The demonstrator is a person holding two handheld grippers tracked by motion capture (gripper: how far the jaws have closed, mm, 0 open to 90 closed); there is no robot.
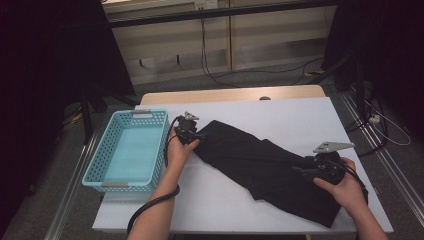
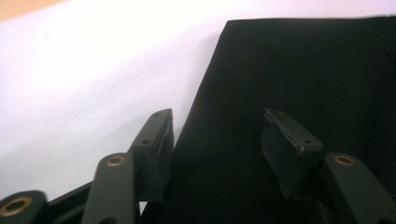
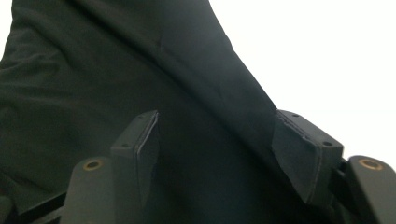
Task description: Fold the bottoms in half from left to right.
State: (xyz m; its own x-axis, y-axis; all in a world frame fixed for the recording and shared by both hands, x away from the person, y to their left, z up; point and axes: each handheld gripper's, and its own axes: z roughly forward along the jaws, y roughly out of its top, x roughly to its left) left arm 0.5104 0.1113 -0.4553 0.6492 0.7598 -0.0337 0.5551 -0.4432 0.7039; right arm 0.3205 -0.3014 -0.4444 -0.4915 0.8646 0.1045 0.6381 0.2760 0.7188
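Folding looks barely begun: black garment lies spread diagonally on the white table, blue basket beside it holds nothing. Left gripper sits at the cloth's upper-left corner, jaws apart, edge between them, prob. not pinched. Right gripper also stands apart, over the lower end.
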